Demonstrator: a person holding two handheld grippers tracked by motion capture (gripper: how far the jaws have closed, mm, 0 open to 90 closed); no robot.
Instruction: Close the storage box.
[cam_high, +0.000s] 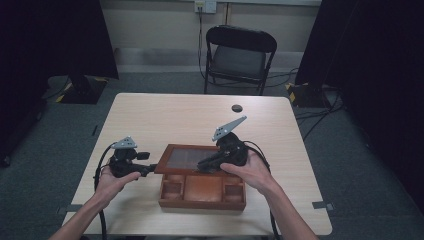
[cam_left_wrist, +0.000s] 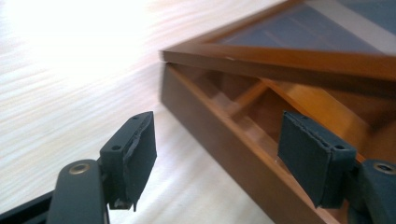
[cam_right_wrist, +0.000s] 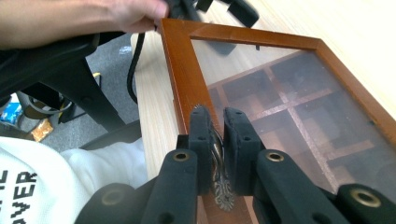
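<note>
Right claw (cam_right_wrist: 215, 140) pinches lid (cam_right_wrist: 187, 79), seemingly by its clasp.

The wooden box (cam_high: 202, 192) sat at the table's (cam_high: 165, 112) near middle, its glass lid (cam_high: 187, 159) raised and slanting over the rear compartments, blocking entry from above there. Bare tabletop lay open behind and on both sides. A small dark disc (cam_high: 236, 108) lay well behind the box.
</note>
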